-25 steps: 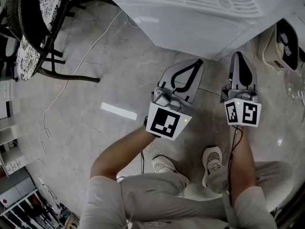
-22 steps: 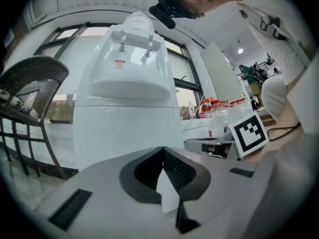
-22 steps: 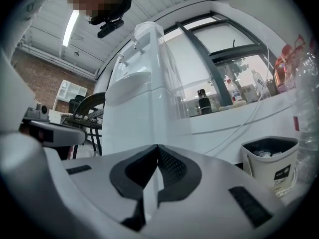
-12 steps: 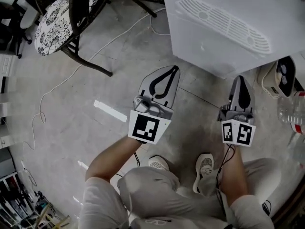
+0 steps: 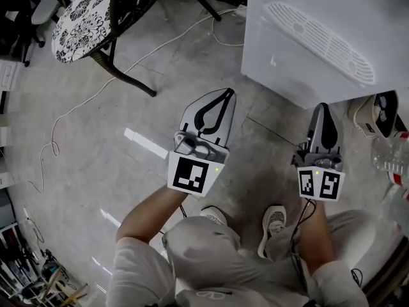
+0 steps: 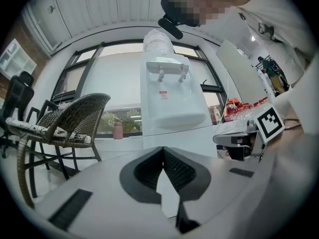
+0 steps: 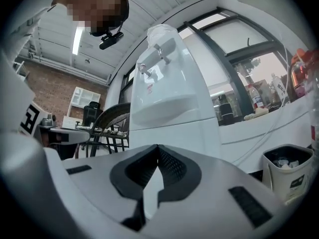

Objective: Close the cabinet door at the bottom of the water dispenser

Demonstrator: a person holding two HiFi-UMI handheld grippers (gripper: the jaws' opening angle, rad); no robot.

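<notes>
Grey polished concrete floor filled most of the head view, with a dark wicker chair with a black-and-white patterned cushion at the upper left. The tall white plastic water dispenser stood at the upper right, seen from above. The left gripper and the right gripper both pointed toward it but were apart from it, the right one nearer its corner. No door leaf stood out from the body here.

In the left gripper view, the fingers were pressed together with nothing between them. The dispenser stood straight ahead, and its plain lower front panel lined up with the fingertips. Whether that panel was the cabinet door lying flush, I could not tell.

In the right gripper view, the fingers were likewise closed and empty. The dispenser rose ahead, with a pale waste bin with a dark liner low on the right.

Closed fingers probably suited this step, since a push needs no grasp. If the door was ajar, one gripper would best meet it with the flat of its closed tip, low on the body and near the free edge rather than the hinge. It would then press level and straight until the panel seated flush. The other gripper should keep clear of the swing, and the bin beside the dispenser was worth avoiding.
</notes>
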